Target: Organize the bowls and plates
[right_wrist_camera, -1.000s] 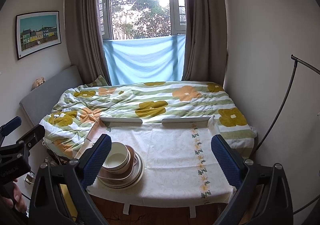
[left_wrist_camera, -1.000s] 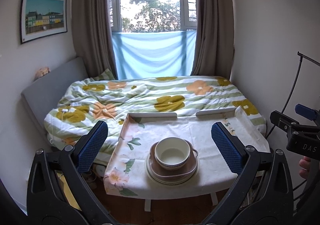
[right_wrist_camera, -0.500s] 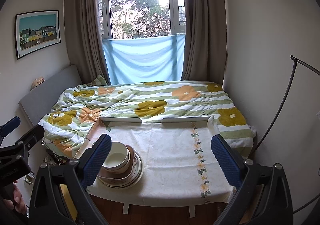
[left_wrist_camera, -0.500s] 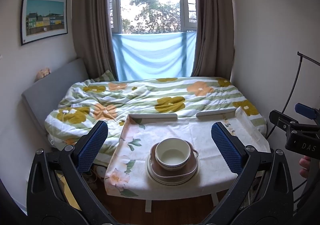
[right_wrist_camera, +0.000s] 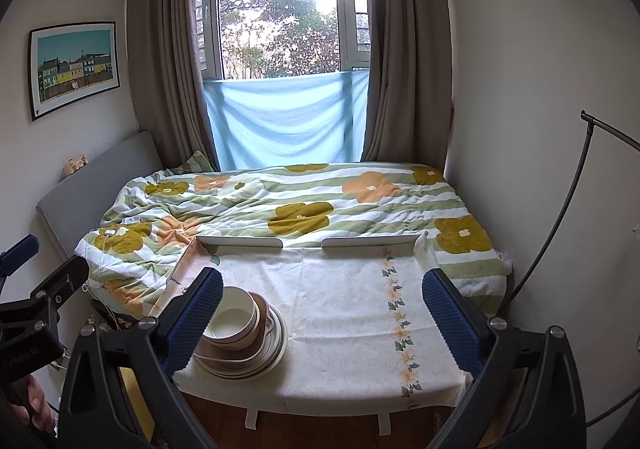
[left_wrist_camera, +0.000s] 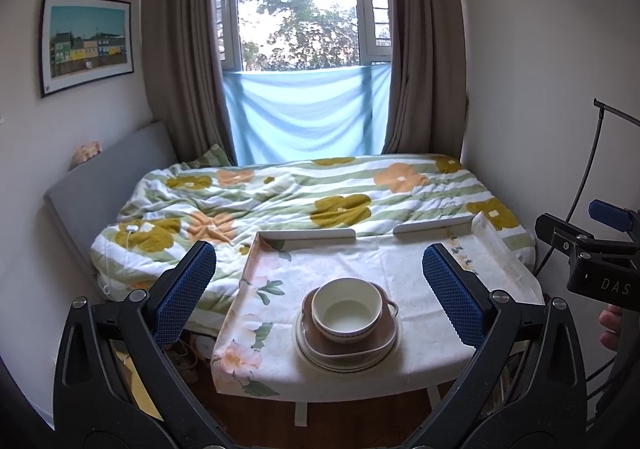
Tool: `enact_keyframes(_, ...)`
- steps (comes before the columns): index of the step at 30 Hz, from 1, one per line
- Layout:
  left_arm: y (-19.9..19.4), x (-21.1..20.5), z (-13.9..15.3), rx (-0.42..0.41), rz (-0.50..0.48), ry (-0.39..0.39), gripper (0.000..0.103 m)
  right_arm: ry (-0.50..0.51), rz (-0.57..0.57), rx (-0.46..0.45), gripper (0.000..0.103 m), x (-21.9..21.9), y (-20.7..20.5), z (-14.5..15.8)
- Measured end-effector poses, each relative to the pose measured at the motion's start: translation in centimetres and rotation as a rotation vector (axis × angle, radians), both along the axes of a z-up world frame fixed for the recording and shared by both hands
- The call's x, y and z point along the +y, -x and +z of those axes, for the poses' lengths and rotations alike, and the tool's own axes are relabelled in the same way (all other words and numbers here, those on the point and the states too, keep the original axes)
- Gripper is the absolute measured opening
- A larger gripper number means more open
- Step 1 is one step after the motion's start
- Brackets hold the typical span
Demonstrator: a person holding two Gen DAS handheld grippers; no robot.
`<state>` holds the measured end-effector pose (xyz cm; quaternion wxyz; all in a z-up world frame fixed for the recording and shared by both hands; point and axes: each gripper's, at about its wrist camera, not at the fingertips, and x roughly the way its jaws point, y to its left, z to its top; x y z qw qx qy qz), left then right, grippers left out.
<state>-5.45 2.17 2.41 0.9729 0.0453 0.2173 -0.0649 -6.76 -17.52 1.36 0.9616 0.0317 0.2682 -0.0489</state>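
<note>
Left wrist view: my left gripper (left_wrist_camera: 318, 291) hangs spread wide, grasping nothing, before the table (left_wrist_camera: 412, 269). Centre-front sits the bowl (left_wrist_camera: 346, 315) (cream, nested on a brown dish) atop stacked plates (left_wrist_camera: 308, 349). Rightward, my right gripper (right_wrist_camera: 322, 311) gapes too, empty, bowl beside its left finger.

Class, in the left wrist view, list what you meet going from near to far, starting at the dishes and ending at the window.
Stack of plates with bowl → white table rails → flowered quilt → blue cloth → window.
</note>
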Motion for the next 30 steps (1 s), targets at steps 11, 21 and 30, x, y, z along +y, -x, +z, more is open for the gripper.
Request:
enact_keyframes(11, 0.05, 0.25, -0.07, -0.008, 0.008, 0.005, 0.103, 0.002, 0.001, -0.003, 0.099, -0.08, -0.02, 0.31)
enact_keyframes(21, 0.36, 0.67, 0.08, -0.032, 0.034, 0.006, 0.103, -0.001, 0.000, -0.004, 0.099, -0.02, -0.06, 0.36)
enact_keyframes(30, -0.44, 0.57, 0.05, -0.043, 0.021, 0.008, 0.103, 0.000, -0.002, -0.003, 0.099, -0.05, -0.18, 0.42)
